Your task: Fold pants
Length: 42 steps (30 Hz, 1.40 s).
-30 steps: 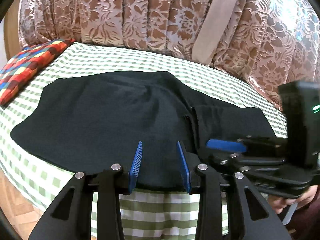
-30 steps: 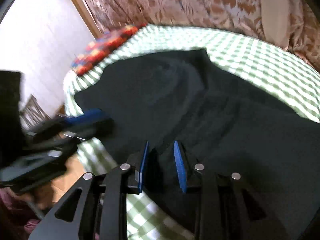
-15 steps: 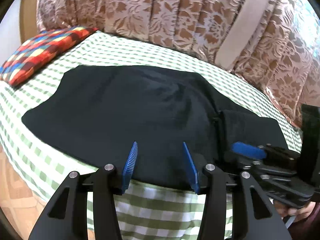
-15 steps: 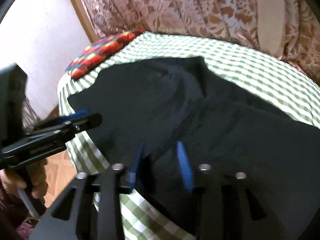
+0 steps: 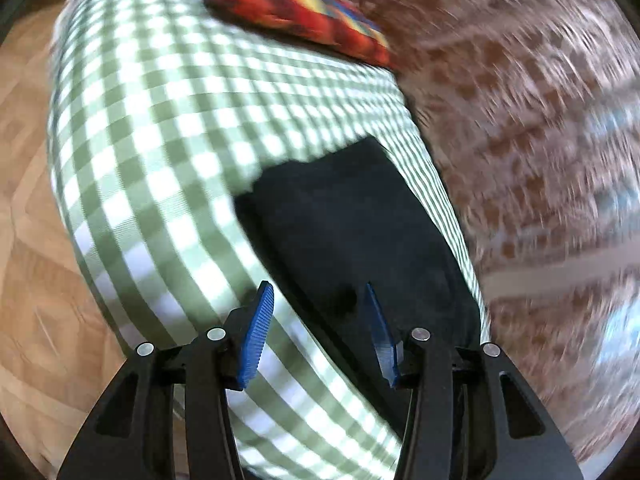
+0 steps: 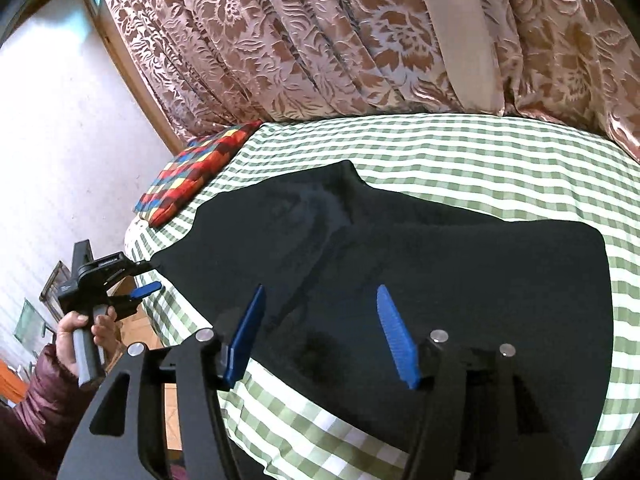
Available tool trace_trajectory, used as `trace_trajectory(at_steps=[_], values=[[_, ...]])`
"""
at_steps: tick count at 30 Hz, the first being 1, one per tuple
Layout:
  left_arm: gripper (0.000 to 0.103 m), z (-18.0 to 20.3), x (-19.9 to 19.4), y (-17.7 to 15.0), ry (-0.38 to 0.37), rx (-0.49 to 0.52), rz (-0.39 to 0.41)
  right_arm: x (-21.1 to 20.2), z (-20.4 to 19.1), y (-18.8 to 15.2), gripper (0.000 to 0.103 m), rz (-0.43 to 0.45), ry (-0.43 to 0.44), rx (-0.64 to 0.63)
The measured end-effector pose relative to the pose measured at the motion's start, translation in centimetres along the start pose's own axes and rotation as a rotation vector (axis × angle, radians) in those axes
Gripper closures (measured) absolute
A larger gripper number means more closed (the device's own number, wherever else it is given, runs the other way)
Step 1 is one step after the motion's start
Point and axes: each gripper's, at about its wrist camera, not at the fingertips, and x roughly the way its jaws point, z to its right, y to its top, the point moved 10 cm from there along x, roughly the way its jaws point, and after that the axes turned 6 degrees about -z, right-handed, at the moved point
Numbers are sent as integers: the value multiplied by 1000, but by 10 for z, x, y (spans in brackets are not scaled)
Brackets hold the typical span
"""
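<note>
Big floral curtain in brown and pink across the whole back, pale sash hanging down it. In front of that, bed under a green-and-white checked sheet, taking up most of both views. Black pants spread flat across the middle of the sheet, near edge close to the bed's front side, a seam running diagonally through the cloth. Looks partly folded, hard to be sure with fabric this dark. Wood floor past the bed edge on the left wrist view, which is badly smeared by motion blur.

Multicoloured patchwork pillow at the far left end of the bed, well apart from the pants.

Right claw hovering over the near part of the pants, blue pads wide apart and opening further, cloth underneath but nothing pinched between them.

Left claw rolled over sideways at the left end of the bed, pads apart, over the spot where the pants' edge meets bare sheet, gripping nothing. Same claw in the right wrist view, off the bed's left corner, hand wrapped round its handle, puffy maroon sleeve below.
</note>
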Motion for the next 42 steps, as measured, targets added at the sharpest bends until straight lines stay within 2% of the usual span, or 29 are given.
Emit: trace_trajectory(at_steps=[4,11,12,13,15,17,21,25,27,28,32,35,37,39,40,41,42], values=[[58,-13,12,11,12,-50,11,3,-1,-3,43,-12,-4,2],[58,-20,26,31,63,-51,40,8,1,-6,43,-24,-6,11],[64,-20,27,32,70,-52,46,8,1,-6,43,-24,-7,10],[81,-19,27,32,84,-40,50,9,1,-7,43,-25,-10,10],[89,-14,26,35,89,-21,60,10,3,-8,43,-29,-13,9],[90,3,19,36,89,51,95,9,3,-8,43,-27,-13,15],[90,82,0,13,-14,335,149,8,1,-4,42,-28,44,49],[90,158,3,-42,-114,600,111,10,-14,5,27,-56,203,106],[90,183,15,-74,-138,704,70,11,-26,14,24,-75,309,141],[90,191,19,-89,-148,745,53,11,-29,18,19,-81,349,158],[90,214,35,-135,-168,882,0,17,-40,42,18,-98,480,229],[90,222,39,-158,-171,948,-33,29,-42,59,18,-114,522,267],[90,226,41,-169,-177,975,-51,42,-38,67,18,-127,505,290],[90,229,41,-177,-181,996,-59,57,-33,70,31,-152,473,298],[90,229,40,-180,-180,1005,-59,64,-30,70,51,-168,448,296],[90,229,41,-181,-180,1012,-67,70,-28,69,67,-181,435,297],[90,230,42,-183,-175,1017,-75,74,-27,68,72,-184,436,297]])
